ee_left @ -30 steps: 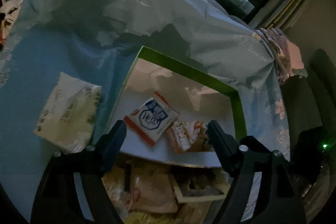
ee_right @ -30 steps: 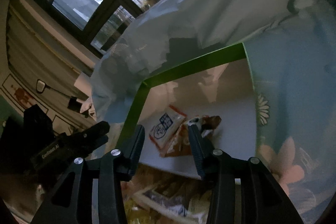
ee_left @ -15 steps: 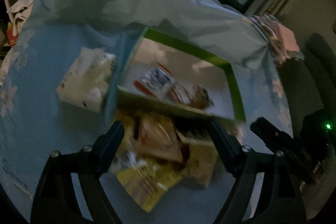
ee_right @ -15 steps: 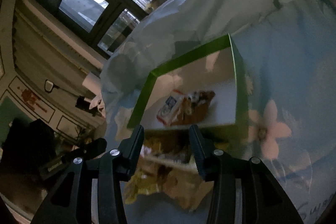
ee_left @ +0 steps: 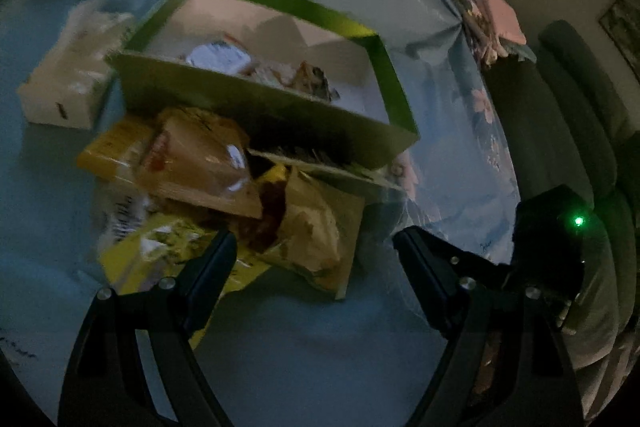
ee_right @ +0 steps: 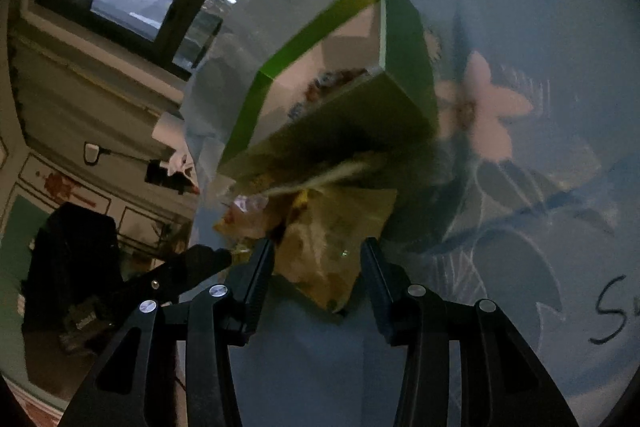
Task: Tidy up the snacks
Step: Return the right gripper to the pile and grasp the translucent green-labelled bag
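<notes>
A green box (ee_left: pixel 256 107) with a white inside stands on the blue cloth and holds a blue-and-white packet (ee_left: pixel 218 55) and an orange packet (ee_left: pixel 298 77). A pile of yellow and tan snack packets (ee_left: pixel 224 187) lies against the box's near wall. My left gripper (ee_left: pixel 314 247) is open just above the near side of the pile, with nothing between its fingers. My right gripper (ee_right: pixel 318 255) hovers open over a tan packet (ee_right: pixel 332 239) at the pile's near corner, pads clear of it. The green box (ee_right: pixel 340 107) sits just beyond.
A white tissue pack (ee_left: pixel 72 79) lies left of the box. The cloth (ee_left: pixel 300 355) is printed with pink flowers (ee_right: pixel 480 111). Folded fabric (ee_left: pixel 492 23) sits at the right edge, with windows behind. The other gripper (ee_left: pixel 548 247) shows at the right with a green light.
Both grippers have drawn back from over the box and sunk lower, bringing the snack pile in front of the box into view. The box's contents have not moved.
</notes>
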